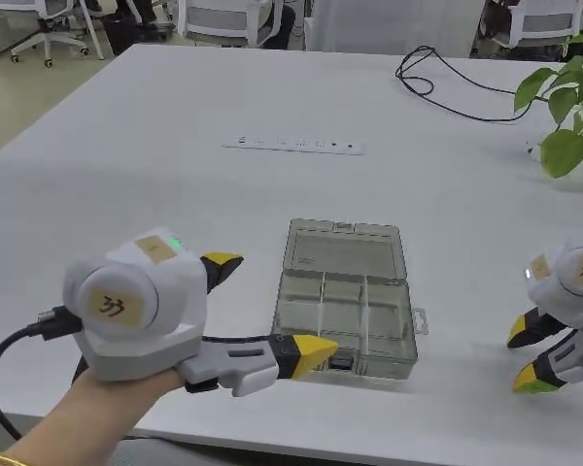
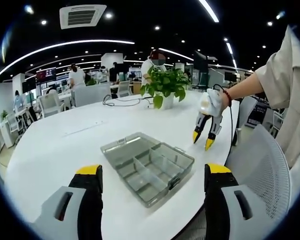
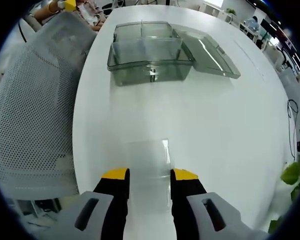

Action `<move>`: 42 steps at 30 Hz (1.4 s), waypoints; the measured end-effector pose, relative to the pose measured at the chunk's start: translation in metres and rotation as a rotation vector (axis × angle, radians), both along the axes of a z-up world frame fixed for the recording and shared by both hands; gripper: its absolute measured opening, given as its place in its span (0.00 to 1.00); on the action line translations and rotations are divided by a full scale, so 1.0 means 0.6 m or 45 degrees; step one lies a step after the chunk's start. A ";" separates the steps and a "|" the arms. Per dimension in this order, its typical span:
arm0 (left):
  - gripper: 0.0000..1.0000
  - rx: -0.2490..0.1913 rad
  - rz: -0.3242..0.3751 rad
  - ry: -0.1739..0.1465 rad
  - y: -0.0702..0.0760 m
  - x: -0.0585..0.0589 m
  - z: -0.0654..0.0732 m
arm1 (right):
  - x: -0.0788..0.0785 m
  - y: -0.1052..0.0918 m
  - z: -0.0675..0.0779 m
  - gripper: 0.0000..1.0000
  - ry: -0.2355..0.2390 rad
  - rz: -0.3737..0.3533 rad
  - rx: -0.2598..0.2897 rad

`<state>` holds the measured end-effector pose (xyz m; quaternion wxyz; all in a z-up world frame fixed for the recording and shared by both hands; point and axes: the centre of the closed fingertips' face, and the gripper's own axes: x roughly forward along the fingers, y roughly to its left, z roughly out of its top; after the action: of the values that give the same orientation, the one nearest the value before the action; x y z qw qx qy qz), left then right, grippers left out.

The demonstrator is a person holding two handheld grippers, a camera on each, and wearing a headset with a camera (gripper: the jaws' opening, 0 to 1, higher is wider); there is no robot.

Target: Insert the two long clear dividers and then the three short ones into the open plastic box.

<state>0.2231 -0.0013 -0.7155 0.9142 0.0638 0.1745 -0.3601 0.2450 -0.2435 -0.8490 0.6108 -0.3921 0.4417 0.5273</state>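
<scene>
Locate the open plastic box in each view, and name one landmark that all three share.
Head view: the open plastic box sits low in the centre, lid on the far side.
Left gripper view: the box is just below centre.
Right gripper view: the box is at top centre, lid lying to the right.
Shared landmark: the plant, beyond the box, at the lower right edge.

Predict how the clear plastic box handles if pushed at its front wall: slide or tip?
Probably slides rather than tips: the clear plastic box sits low and flat on the smooth table. Likely light, being thin see-through plastic, so a nudge may skid or twist it. The open lid lies flat and may flex at its hinge.
</scene>
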 end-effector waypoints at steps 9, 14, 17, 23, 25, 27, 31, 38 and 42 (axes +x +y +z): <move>0.85 0.011 -0.004 0.003 0.005 -0.003 0.001 | 0.009 -0.004 -0.002 0.32 -0.012 -0.037 0.025; 0.79 0.005 -0.007 0.021 0.003 -0.007 -0.002 | 0.014 0.001 0.009 0.32 -0.064 -0.021 0.043; 0.75 -0.002 0.002 0.052 0.004 -0.007 -0.009 | 0.016 0.010 0.022 0.32 -0.108 0.019 0.045; 0.67 -0.043 0.014 0.081 -0.001 -0.008 -0.012 | 0.025 0.042 0.058 0.32 -0.223 0.081 0.098; 0.66 -0.070 0.018 0.097 -0.003 -0.008 -0.013 | 0.024 0.059 0.076 0.32 -0.261 0.088 0.124; 0.63 -0.101 0.019 0.119 -0.006 -0.008 -0.014 | 0.026 0.074 0.091 0.32 -0.300 0.097 0.145; 0.58 -0.187 0.035 0.160 -0.013 -0.007 -0.013 | 0.033 0.102 0.109 0.32 -0.373 0.112 0.189; 0.48 -0.339 0.054 0.213 -0.026 -0.001 -0.003 | 0.030 0.161 0.157 0.32 -0.459 0.133 0.282; 0.43 -0.383 0.051 0.234 -0.029 0.000 0.001 | 0.034 0.192 0.170 0.32 -0.506 0.156 0.339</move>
<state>0.2233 -0.0187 -0.7149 0.9007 -0.1103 0.2028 -0.3680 0.2656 -0.1286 -0.7470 0.6988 -0.4301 0.2149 0.5296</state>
